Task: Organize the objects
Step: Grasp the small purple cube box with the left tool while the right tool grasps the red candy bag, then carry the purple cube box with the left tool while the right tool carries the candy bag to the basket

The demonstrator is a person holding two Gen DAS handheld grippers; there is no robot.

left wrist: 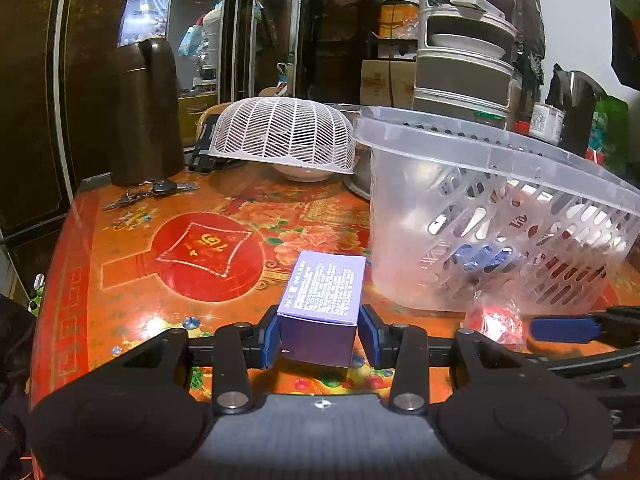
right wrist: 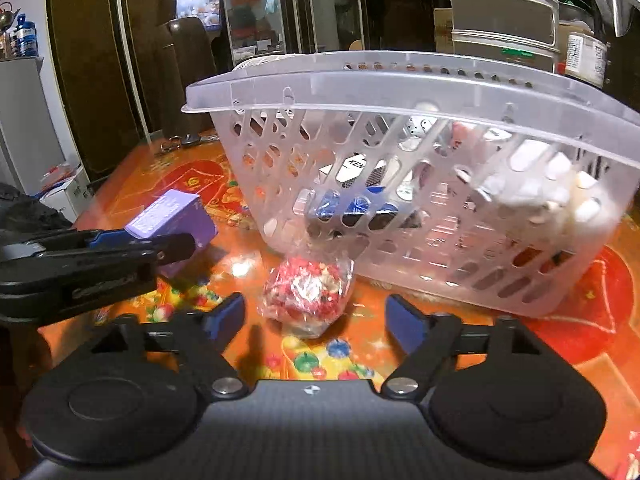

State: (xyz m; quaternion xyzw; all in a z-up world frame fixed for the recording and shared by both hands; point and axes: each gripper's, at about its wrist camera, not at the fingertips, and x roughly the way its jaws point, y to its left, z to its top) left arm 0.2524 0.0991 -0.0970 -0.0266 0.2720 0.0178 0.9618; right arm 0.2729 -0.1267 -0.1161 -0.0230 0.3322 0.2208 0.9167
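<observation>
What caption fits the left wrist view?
Left gripper clasps a purple box beside the clear basket.

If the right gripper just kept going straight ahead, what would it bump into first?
Probably the wrapped red-and-white packet, lying on the table just ahead of the open right gripper. The clear basket stands behind it.

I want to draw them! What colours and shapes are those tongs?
Both tongs, left and right, look alike: black arms with round black discs, silver rivets, blue pads on the fingertips, and a grey carbon-weave body bearing a small round mark. No cables or sleeves show.
</observation>
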